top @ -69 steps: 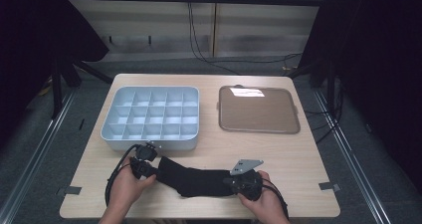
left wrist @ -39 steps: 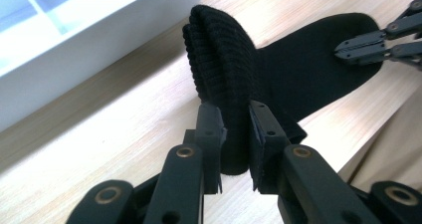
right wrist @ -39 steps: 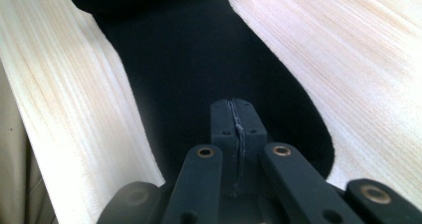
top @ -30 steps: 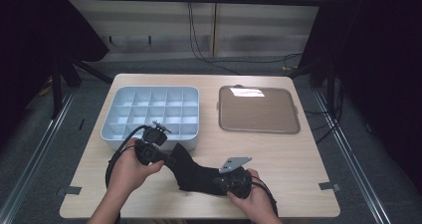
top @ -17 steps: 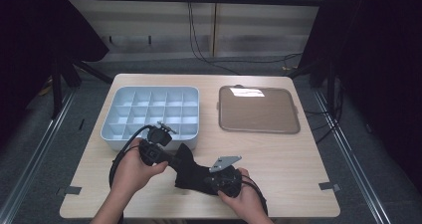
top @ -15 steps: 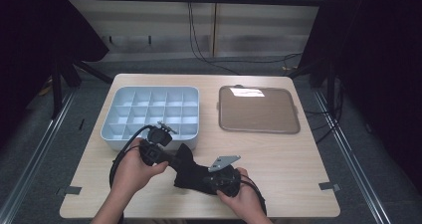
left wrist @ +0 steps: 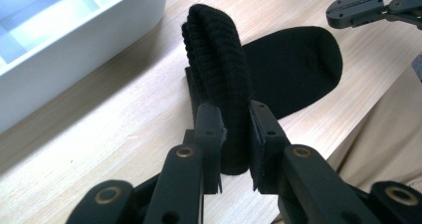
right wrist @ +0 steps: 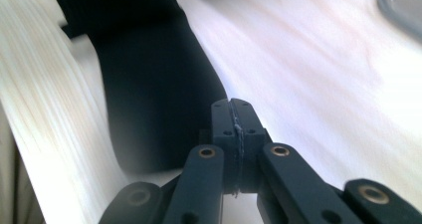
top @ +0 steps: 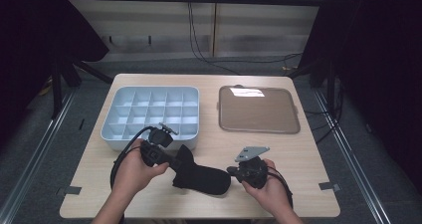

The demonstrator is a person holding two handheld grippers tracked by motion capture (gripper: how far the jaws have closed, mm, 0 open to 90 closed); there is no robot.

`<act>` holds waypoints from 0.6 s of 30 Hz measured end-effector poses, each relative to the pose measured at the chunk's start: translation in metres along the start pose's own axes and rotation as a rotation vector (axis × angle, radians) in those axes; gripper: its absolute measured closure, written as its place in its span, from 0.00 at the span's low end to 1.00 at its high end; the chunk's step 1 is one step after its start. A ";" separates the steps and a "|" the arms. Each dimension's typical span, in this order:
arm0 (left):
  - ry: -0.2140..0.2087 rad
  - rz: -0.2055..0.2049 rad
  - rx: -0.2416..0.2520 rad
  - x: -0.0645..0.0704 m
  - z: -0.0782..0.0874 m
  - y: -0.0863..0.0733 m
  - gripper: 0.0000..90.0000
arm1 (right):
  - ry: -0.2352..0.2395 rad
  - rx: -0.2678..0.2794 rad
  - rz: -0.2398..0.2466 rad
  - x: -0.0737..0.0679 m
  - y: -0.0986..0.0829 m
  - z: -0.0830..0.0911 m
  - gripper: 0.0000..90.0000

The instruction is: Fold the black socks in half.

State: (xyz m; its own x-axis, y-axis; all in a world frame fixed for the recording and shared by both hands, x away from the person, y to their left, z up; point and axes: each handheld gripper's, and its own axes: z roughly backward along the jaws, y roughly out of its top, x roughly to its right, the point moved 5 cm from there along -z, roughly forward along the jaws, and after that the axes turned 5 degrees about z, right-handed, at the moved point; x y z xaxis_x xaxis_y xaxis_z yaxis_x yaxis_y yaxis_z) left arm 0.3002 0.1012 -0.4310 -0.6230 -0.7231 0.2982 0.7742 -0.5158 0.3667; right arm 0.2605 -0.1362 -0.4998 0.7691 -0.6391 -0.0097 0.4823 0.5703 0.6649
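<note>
High view: a black sock [top: 201,175] lies on the wooden table [top: 308,154], near the front edge, between the person's two hands. The left gripper [top: 169,157] is at the sock's left end, where the cuff is lifted off the tabletop. The right gripper [top: 234,171] sits just beside the sock's right end, the toe. Behind the left gripper stands a white divided tray [top: 119,134]; a flat brown tray [top: 259,109] lies to its right, well apart from the sock.

Left gripper view: the left gripper [left wrist: 234,134] is clamped on the sock [left wrist: 219,79]. The ribbed cuff is folded and pinched between the two jaws, standing upright above the table. The rest of the sock [left wrist: 298,64] lies flat on the wood beyond it. The white tray's wall [left wrist: 89,50] runs along the upper left. The right gripper [left wrist: 368,7] appears at the upper right, just past the toe.

Right gripper view: the right gripper [right wrist: 234,114] has its jaws pressed fully together with nothing between them. The sock [right wrist: 149,84] lies flat directly to the left of the jaw tips; actual contact cannot be determined.
</note>
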 end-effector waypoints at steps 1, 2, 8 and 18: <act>-0.001 -0.008 -0.003 0.001 -0.001 0.001 0.86 | 0.000 0.000 0.000 0.000 0.000 0.000 1.00; -0.003 -0.010 -0.007 0.003 -0.003 0.001 0.86 | 0.002 -0.013 -0.004 0.001 -0.006 0.000 1.00; -0.021 -0.030 -0.038 0.015 -0.019 0.004 0.86 | 0.036 -0.032 -0.034 -0.003 -0.027 -0.010 0.99; -0.057 -0.079 -0.092 0.039 -0.054 0.006 0.85 | 0.037 -0.030 -0.045 -0.005 -0.028 -0.017 0.99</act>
State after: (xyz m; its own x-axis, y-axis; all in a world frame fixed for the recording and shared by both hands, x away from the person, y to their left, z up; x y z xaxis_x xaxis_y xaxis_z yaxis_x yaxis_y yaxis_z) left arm 0.2870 0.0449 -0.4648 -0.6861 -0.6522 0.3223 0.7275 -0.6123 0.3096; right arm 0.2499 -0.1404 -0.5310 0.7612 -0.6450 -0.0674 0.5287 0.5571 0.6405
